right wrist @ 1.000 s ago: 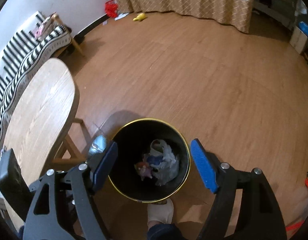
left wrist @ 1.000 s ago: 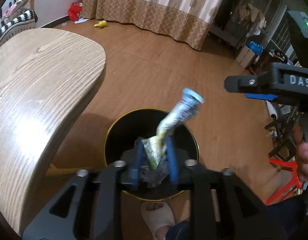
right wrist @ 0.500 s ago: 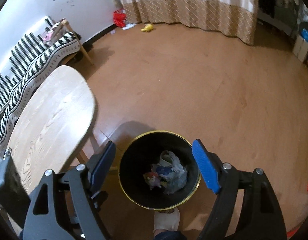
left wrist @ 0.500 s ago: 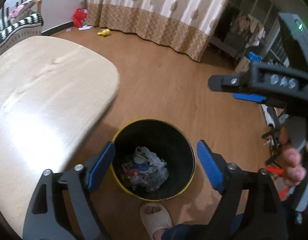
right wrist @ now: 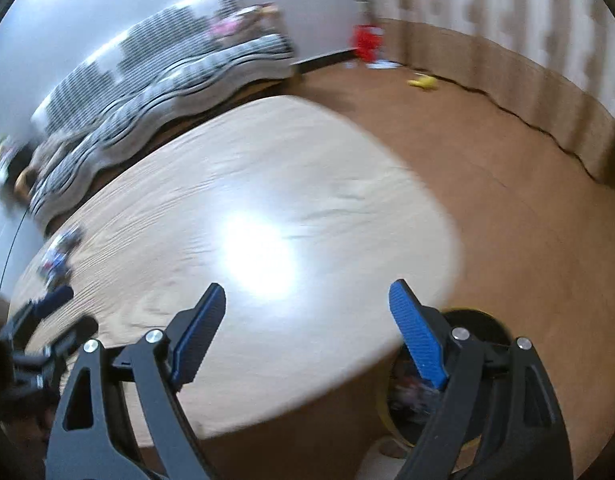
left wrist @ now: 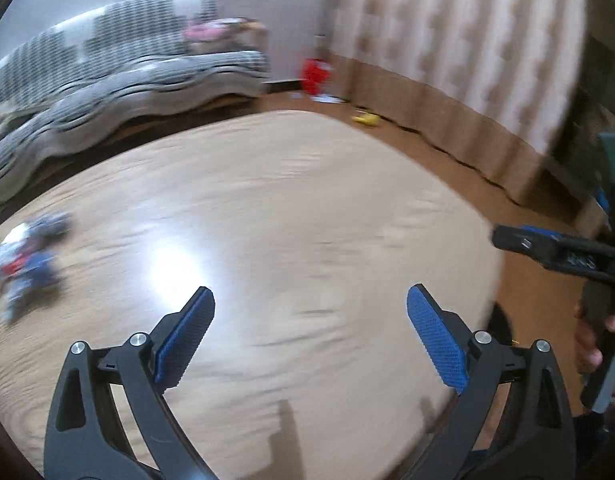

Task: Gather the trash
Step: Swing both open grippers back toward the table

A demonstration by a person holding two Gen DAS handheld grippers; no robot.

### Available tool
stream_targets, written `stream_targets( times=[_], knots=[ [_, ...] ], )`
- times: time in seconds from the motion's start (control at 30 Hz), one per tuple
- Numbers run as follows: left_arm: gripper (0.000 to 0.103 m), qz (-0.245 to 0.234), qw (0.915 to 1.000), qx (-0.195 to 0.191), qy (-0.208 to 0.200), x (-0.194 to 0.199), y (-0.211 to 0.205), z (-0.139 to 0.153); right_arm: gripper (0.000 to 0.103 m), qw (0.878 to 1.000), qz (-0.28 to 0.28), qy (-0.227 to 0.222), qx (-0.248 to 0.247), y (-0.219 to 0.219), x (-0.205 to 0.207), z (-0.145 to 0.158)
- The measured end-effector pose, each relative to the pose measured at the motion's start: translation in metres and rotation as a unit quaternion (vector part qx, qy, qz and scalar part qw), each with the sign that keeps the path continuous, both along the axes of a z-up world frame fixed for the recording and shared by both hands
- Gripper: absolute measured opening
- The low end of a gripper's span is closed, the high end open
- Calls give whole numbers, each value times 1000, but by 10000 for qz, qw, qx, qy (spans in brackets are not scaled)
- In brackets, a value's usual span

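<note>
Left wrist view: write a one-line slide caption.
Open left gripper over a wooden table, blurred wrapper at far left.

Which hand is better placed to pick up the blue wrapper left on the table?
Left, probably. The wrapper lies on the table's left side, nearer the open left tool than the right tool.

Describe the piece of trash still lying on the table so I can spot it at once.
Start at the big pale wooden table in front of the striped sofa. Follow the tabletop to its far left end in the left wrist view: a small crumpled wrapper lies there, blurred. It is blue and white with a red patch, the only loose item visible on the wood.
</note>
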State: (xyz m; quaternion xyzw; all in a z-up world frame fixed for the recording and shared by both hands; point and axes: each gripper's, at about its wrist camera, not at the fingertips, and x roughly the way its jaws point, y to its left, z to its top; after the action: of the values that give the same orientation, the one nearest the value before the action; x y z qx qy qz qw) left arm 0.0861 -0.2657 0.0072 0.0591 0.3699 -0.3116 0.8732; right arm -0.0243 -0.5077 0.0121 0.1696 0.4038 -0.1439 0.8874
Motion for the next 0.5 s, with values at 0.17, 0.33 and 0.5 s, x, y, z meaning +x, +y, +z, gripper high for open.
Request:
stream_targets(
  times=[0.17,0.33,0.5],
  knots=[
    [94,895,9957,187,-136,38,88,1,81,9966,818,98,-76,77,56,0],
    [94,1244,9899,608,-288,80,156,-8,81,9881,1489,285,-247,148,98,-9],
    [94,1231,9864,1069,-224,119,201,-27,81,9827,1780,434,-285,183,118,-21]
  ],
)
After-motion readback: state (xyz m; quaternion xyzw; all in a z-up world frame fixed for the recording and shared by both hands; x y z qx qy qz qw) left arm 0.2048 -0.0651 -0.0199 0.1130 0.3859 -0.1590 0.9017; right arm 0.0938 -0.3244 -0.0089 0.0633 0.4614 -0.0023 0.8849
